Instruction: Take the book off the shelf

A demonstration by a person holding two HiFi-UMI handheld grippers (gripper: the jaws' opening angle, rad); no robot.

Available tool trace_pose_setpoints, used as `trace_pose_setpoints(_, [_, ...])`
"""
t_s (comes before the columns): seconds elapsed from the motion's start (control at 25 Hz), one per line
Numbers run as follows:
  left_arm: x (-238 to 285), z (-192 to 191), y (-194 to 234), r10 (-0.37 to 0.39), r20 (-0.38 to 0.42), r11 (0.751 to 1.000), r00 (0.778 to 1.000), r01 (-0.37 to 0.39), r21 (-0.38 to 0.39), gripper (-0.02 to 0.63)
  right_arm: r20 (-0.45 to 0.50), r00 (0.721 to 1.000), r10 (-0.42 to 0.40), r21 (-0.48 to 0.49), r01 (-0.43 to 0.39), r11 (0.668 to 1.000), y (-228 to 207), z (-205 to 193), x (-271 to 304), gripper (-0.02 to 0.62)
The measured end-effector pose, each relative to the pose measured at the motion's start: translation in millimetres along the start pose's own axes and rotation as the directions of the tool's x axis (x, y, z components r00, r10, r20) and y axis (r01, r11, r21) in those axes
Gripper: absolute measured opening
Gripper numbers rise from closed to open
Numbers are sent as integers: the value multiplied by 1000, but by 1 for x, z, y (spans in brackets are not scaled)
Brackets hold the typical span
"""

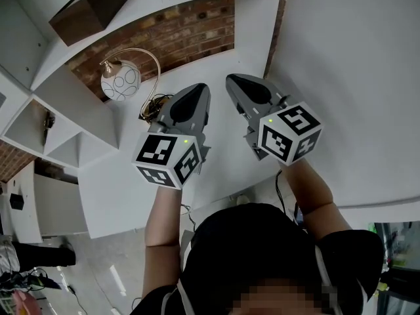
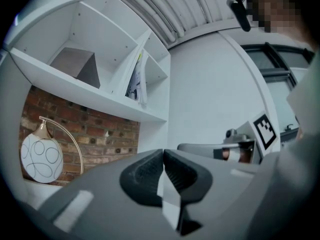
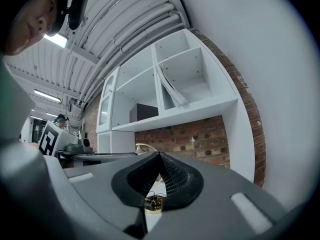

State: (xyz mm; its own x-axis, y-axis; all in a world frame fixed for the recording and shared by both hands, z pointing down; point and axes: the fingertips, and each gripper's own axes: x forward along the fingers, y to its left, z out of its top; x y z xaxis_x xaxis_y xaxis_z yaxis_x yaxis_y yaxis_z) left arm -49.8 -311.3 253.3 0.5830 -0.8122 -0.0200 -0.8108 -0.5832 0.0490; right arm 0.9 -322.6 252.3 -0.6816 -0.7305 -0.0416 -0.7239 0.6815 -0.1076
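Overall: a person holds two grippers side by side, raised in front of a white wall shelf and pointing toward it.
Left gripper: fingers clenched tip to tip with nothing between them.
Right gripper: fingers likewise pressed together and empty. The left gripper's marker cube shows off to its side.
Book: thin and pale, it stands tilted in the bottom-row compartment at the end of the shelf next to the plain white wall. Its top leans on the divider. It is well apart from both grippers.
Dark box: sits in the neighbouring compartment, on the other side of that divider.
Brick wall: bare red brick fills the gap beneath the shelf.
Lamp: a white patterned globe hangs from a curved brass arm. It stands on the white table by the brick wall, below the shelf.
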Motion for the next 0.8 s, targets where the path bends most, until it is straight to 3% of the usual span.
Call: trace_pose_setpoints(0.8, [43, 55, 31, 51, 41, 996, 998, -54, 66, 9, 122, 991, 55, -64, -48, 997, -23, 71, 49, 2])
